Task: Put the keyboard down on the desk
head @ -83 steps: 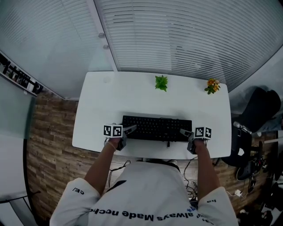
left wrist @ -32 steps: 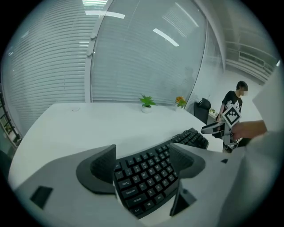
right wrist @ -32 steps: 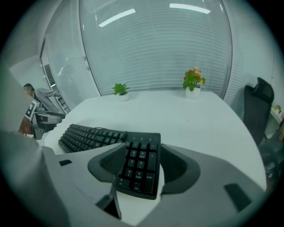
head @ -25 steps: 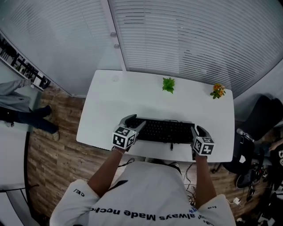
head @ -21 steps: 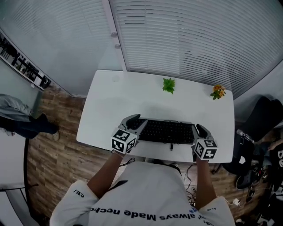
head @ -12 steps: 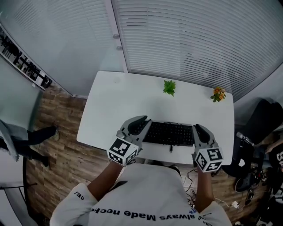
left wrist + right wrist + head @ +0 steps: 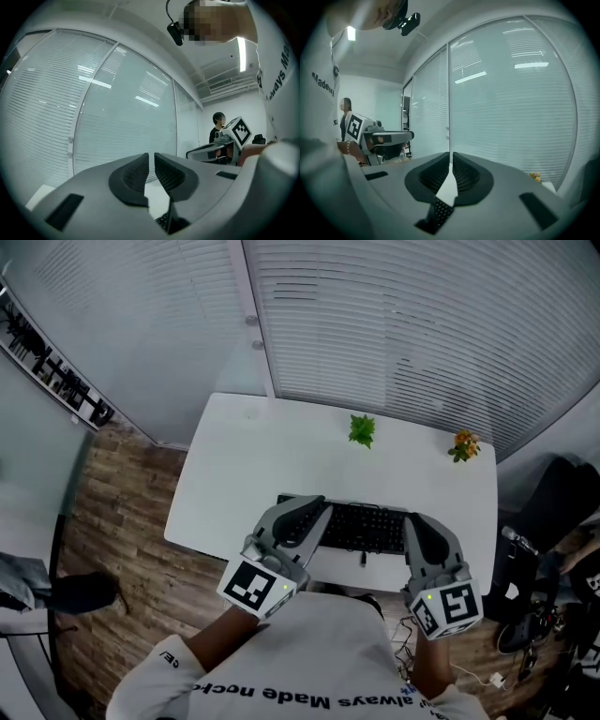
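The keyboard [image 7: 361, 526] is down: a flat black rectangle with rows of keys, lying flat on the smooth white bench [image 7: 281, 456] close to its near edge. Your two grippers are raised over its ends, and in the head view they cover its corners.

On your left gripper [image 7: 314, 509], the grey moulded jaws have just closed up. From its own view, the left gripper [image 7: 151, 158] shows the dark, finely ribbed pads [image 7: 135, 173] standing almost together with only a thin slit between them. There's nothing in that slit, just a glimpse of black keys far below.

It's the same with your right gripper [image 7: 418, 524], whose jaws have also just closed. The right gripper [image 7: 451, 158] has its ribbed pads [image 7: 465, 174] meeting at the tips. It holds nothing, and the bench and a sliver of keys show through the wedge beneath.

Each gripper carries a white cube with black square markers, the left cube [image 7: 253, 587] and the right cube [image 7: 448, 607], near your wrists.

At the far edge of the bench are a small spiky green plant [image 7: 362, 429] and, towards the right corner, a little orange-flowered plant [image 7: 462, 445]. Behind the bench are frosted glass panels with fine horizontal blinds [image 7: 422, 324], and under it is a brown wood-plank floor [image 7: 112, 549].
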### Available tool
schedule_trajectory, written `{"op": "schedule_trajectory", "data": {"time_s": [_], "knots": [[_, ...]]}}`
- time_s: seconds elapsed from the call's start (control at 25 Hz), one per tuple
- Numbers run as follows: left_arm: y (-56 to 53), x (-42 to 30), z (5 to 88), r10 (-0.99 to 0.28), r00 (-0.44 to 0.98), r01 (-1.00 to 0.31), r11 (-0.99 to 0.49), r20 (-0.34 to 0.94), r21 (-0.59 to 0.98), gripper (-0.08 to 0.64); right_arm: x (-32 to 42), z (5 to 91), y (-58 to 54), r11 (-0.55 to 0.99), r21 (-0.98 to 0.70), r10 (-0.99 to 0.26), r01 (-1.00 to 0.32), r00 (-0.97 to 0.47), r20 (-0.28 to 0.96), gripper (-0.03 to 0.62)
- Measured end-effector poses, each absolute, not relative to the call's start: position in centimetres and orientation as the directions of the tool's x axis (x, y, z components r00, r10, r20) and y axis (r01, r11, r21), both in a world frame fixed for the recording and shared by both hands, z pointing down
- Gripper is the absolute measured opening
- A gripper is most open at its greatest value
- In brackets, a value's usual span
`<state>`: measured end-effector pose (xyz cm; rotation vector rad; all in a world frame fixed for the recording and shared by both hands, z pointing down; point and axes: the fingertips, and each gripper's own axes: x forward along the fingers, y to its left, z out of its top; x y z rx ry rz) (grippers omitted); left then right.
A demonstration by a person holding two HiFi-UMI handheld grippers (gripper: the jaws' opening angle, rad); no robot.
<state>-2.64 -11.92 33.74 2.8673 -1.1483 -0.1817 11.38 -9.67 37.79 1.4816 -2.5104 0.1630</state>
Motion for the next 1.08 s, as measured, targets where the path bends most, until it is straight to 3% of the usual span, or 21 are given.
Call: {"op": "schedule_trajectory", "data": {"time_s": [1.08], "knots": [[-12.7,-2.7,33.5,-0.697,0.710,-0.692,-0.717,-0.096,0.089,0.055,11.2,36.2,-10.1,0.469,0.051,-0.864,-0.881,-0.447,0.231,0.012]]}}
